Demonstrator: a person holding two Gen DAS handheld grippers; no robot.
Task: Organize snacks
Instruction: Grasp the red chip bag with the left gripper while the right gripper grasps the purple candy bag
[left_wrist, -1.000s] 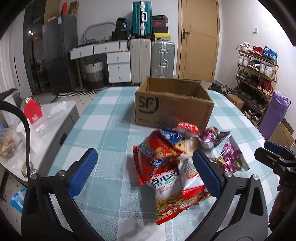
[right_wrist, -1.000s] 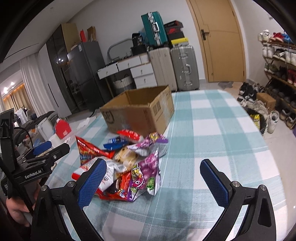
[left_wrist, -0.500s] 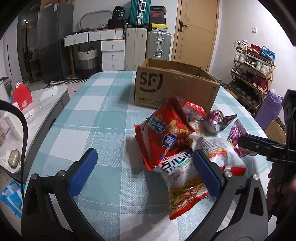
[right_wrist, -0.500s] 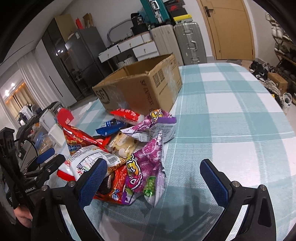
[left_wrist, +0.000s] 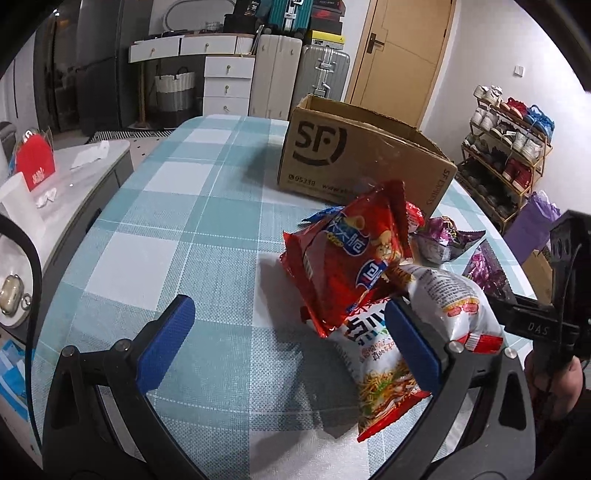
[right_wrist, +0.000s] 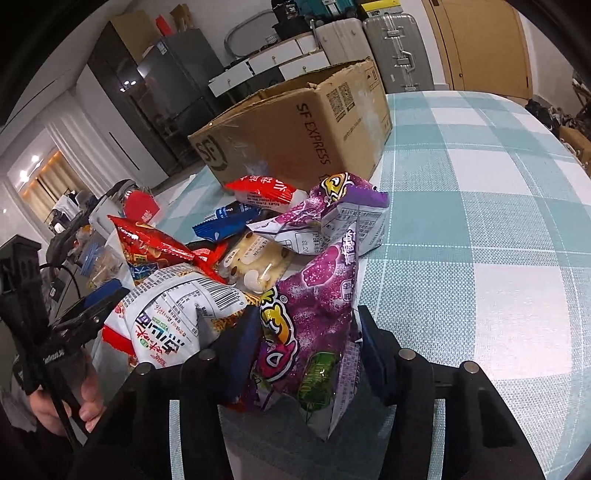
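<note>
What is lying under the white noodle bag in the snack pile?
The white noodle bag rests partly on the red chip bag, whose lower edge it covers, and on the checked tablecloth. Anything else beneath it is hidden by the pile.

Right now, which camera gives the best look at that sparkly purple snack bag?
The right wrist view: the purple snack bag fills the foreground, standing between the closed-in fingers of the right gripper, its print readable. The left wrist view shows only a dark purple sliver at the far right, behind the white noodle bag.
</note>
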